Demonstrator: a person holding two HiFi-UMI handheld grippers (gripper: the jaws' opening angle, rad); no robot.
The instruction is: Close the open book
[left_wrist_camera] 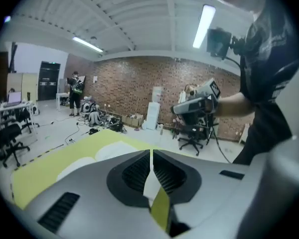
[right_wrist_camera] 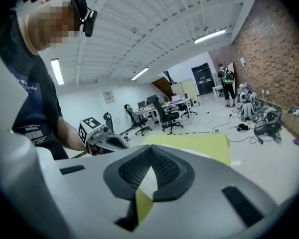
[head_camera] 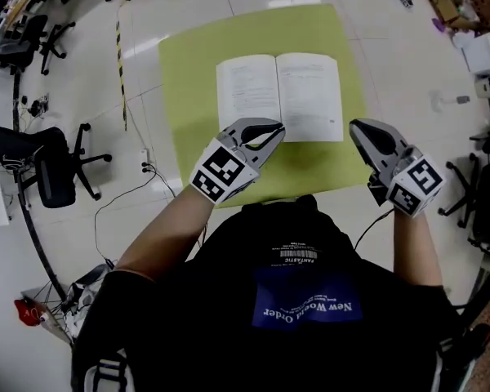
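Book (head_camera: 279, 96) is lying open and flat just beyond both grippers, its white pages facing up. The left gripper (head_camera: 273, 131), jaws pressed together and empty, is pointing over the near edge by the spine. The right gripper (head_camera: 358, 129), likewise closed on nothing, is hovering beside the near right corner. A yellow-green counter (head_camera: 188, 80) is carrying the book, with white floor (head_camera: 147, 23), office chairs (head_camera: 53, 166) and a brick wall (left_wrist_camera: 139, 83) standing around it.

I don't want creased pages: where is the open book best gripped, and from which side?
Probably the right page's outer edge, approached from the right by the right gripper, once its shut jaws open. The book lies flat, spine running away from the person, so that free edge can swing over onto the left page.
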